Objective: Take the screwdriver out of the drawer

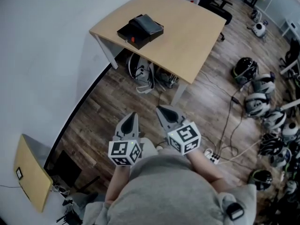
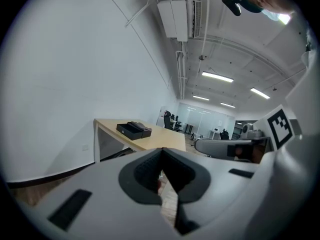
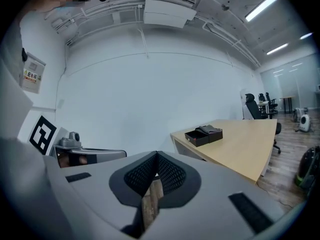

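Note:
A flat black box [image 1: 140,28] lies on the light wooden table [image 1: 187,36], far ahead of me; its shallow drawer [image 1: 128,34] is slid out toward the table's left edge, with a small red spot at its front. No screwdriver can be made out. My left gripper [image 1: 130,122] and right gripper [image 1: 165,112] hang side by side close to my body, over the wooden floor, well short of the table. Both are shut with nothing between the jaws. The left gripper view shows the box [image 2: 133,129] small in the distance, as does the right gripper view, where the box [image 3: 203,134] sits on the table's near corner.
Bags and cables [image 1: 143,74] lie under the table. Several helmets [image 1: 258,100] and a power strip [image 1: 212,157] litter the floor at right. A white wall runs along the left, with a small wooden board [image 1: 30,177] leaning near it. Office chairs stand beyond the table.

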`<state>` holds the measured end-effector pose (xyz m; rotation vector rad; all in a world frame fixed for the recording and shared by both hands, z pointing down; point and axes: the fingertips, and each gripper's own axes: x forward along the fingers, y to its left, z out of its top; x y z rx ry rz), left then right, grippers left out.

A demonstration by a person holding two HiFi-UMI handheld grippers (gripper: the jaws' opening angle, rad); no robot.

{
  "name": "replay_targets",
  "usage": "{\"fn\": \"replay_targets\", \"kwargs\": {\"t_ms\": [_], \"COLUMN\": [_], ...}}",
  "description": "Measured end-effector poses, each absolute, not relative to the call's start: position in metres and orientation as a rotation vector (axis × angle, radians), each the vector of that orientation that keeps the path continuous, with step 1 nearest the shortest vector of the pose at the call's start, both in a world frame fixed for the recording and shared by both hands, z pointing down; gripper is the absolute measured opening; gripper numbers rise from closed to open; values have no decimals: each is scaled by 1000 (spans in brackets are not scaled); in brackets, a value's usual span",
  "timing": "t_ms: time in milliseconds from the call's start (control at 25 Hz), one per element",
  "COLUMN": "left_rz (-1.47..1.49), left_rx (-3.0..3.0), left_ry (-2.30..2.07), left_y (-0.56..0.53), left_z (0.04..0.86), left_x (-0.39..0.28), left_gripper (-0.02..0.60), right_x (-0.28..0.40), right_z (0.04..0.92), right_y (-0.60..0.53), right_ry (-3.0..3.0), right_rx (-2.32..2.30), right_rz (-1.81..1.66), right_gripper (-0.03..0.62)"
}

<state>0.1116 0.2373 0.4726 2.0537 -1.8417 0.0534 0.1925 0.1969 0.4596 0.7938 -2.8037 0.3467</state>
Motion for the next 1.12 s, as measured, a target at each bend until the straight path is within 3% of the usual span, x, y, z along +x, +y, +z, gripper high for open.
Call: {"fn": "replay_targets", "kwargs": {"t_ms": [640,1120], "left_rz": [68,92], "left_rx": [2054,2069], "left_ry": [-1818,-1767], "left_y": [152,59], "left_z": [482,472], "left_x": [51,-29], "left_gripper": [0,0], "right_x": [132,46], "right_z": [470,451], "right_y": [108,25], "right_ry": [-2762,-2768], "right_rx": [887,890], "right_rz": [438,405], "right_gripper": [-1,-1]}}
